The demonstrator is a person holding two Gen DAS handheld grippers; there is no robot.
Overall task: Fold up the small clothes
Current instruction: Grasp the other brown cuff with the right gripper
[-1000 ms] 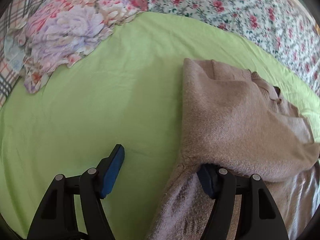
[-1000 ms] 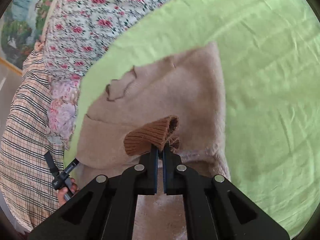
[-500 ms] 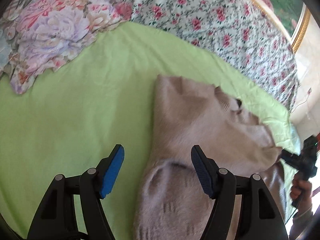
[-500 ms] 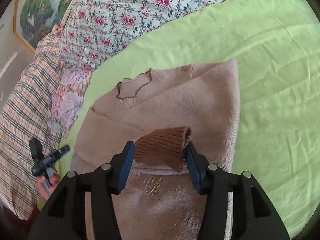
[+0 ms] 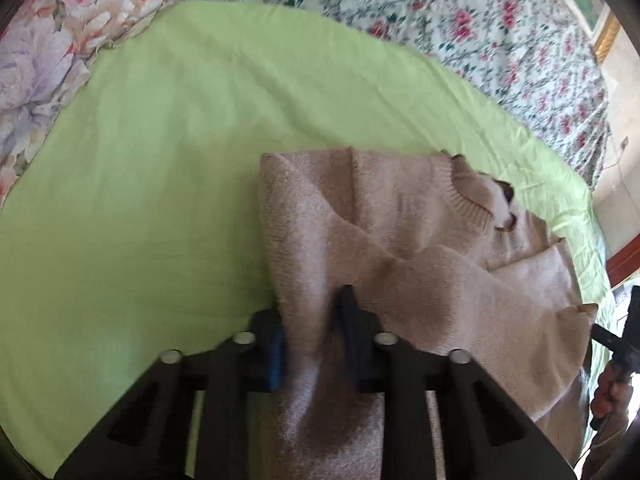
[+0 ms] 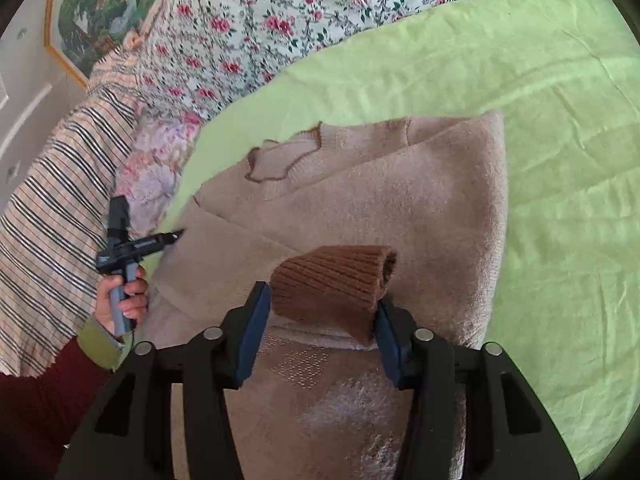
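Note:
A beige knitted sweater (image 5: 420,232) lies on the green sheet (image 5: 160,160) with both sides folded inward and its neckline at the far end. My left gripper (image 5: 310,308) is shut on a ridge of fabric at the sweater's left folded edge. In the right wrist view the sweater (image 6: 400,184) has its brown ribbed cuff (image 6: 336,280) lying on top. My right gripper (image 6: 322,304) has the cuff between its blue pads (image 6: 252,336); the jaws are closing and the cuff does not look squeezed. A hand (image 6: 120,300) holds the left gripper at the sweater's far side.
A floral quilt (image 6: 280,20) borders the green sheet (image 6: 540,100) at the back. A pale floral pillow (image 5: 44,52) lies at the left, a plaid cloth (image 6: 52,220) beside it. A framed picture (image 6: 92,12) hangs on the wall.
My left gripper moved right over the sweater's folded edge and shut on the fabric. My right gripper let go of the brown cuff, which now lies on the sweater between its jaws.

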